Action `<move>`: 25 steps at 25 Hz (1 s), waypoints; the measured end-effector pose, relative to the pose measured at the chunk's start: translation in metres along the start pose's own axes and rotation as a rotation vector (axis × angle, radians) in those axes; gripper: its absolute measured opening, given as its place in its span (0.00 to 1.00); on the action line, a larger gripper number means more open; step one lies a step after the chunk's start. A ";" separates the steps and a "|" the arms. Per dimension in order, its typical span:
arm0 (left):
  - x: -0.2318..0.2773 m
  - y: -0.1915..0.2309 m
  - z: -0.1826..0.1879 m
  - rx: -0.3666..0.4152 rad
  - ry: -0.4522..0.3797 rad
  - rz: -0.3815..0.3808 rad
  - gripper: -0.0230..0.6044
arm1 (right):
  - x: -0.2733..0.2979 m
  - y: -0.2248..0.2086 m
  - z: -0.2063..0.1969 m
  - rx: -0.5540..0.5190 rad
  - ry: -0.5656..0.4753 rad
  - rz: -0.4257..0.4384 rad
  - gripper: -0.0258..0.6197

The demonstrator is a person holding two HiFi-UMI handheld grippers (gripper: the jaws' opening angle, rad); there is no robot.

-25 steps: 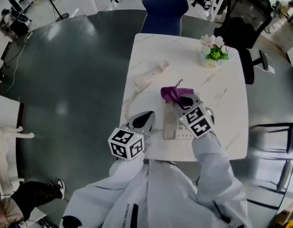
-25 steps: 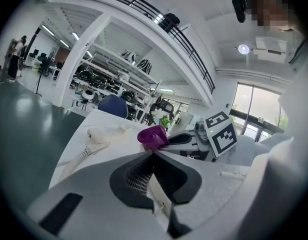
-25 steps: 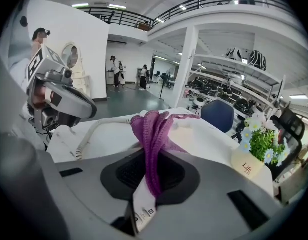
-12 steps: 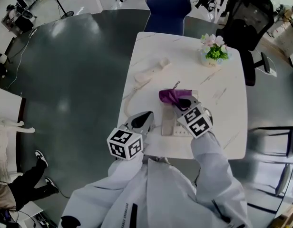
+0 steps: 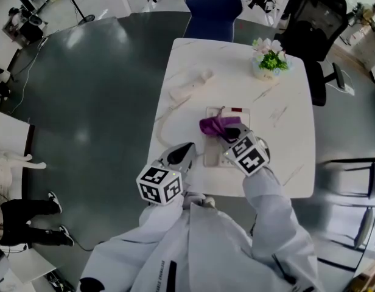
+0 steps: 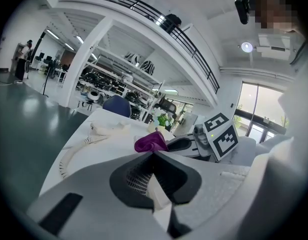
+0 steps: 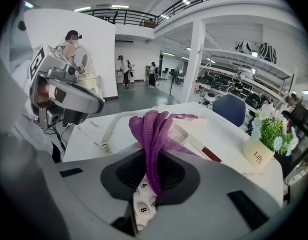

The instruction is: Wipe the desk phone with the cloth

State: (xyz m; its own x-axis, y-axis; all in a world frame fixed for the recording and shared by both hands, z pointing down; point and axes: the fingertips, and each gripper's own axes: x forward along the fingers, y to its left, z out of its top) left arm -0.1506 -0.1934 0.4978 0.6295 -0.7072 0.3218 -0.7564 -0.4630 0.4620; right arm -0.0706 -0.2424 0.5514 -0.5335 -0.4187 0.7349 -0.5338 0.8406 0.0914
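One cloth (image 5: 213, 125), one desk phone (image 5: 213, 152), two grippers; right gripper (image 5: 227, 133) clamps the cloth, bunched over the phone's keys; left gripper (image 5: 183, 154) closed, empty, near the phone

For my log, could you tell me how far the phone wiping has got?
Done: the handset lies off the phone, and the right gripper is shut on the cloth. In hand: the cloth hangs over the keypad. To do: how much is wiped cannot be told; the handset is not yet back. The left gripper is shut, empty.
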 end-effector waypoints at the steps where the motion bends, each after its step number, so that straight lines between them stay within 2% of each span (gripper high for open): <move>1: -0.002 -0.002 -0.001 0.000 -0.001 0.000 0.03 | -0.001 0.002 -0.002 0.000 0.002 0.002 0.10; 25: -0.032 -0.024 -0.021 0.001 -0.008 0.013 0.03 | -0.015 0.046 -0.032 0.001 0.037 0.046 0.10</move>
State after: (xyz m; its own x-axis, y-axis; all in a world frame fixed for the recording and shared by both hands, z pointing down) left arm -0.1485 -0.1485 0.4935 0.6185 -0.7173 0.3208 -0.7643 -0.4544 0.4576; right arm -0.0666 -0.1862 0.5657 -0.5329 -0.3666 0.7626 -0.5097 0.8585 0.0565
